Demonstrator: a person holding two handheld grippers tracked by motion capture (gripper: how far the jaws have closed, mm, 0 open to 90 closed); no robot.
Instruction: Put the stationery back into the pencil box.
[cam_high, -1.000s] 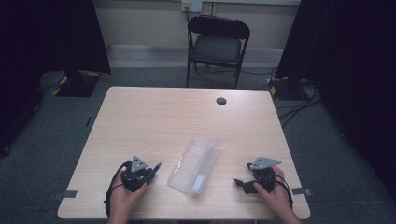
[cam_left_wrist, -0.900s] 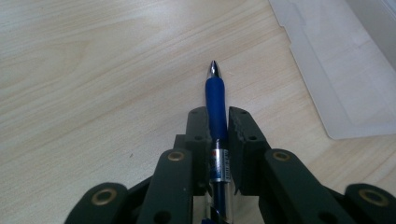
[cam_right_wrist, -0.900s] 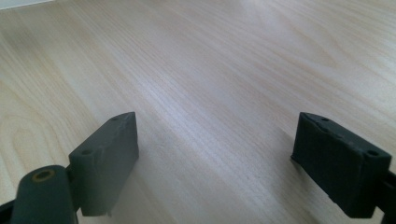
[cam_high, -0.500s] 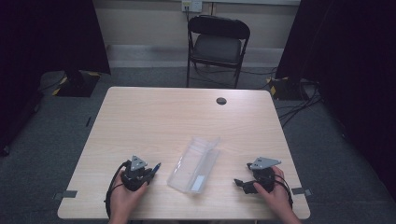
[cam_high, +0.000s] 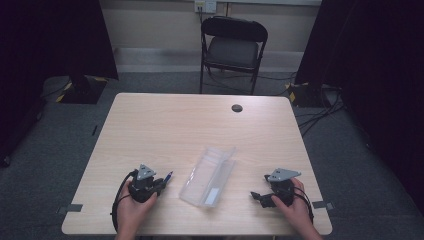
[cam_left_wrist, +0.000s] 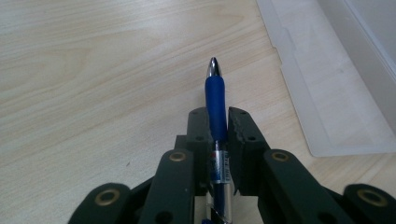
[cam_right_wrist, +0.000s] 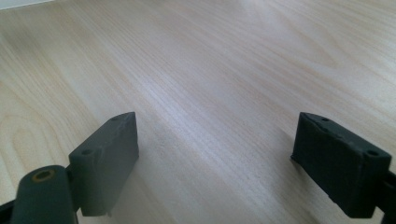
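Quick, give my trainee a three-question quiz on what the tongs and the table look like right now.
1. True or false: the left tongs are shut on a pen.
2. The right tongs are: A) open and empty, B) shut on the case, C) shut on a pen.
3. Fill in: the clear case lies on the table with its lid ____.

Key: 1 true; 2 A; 3 open.
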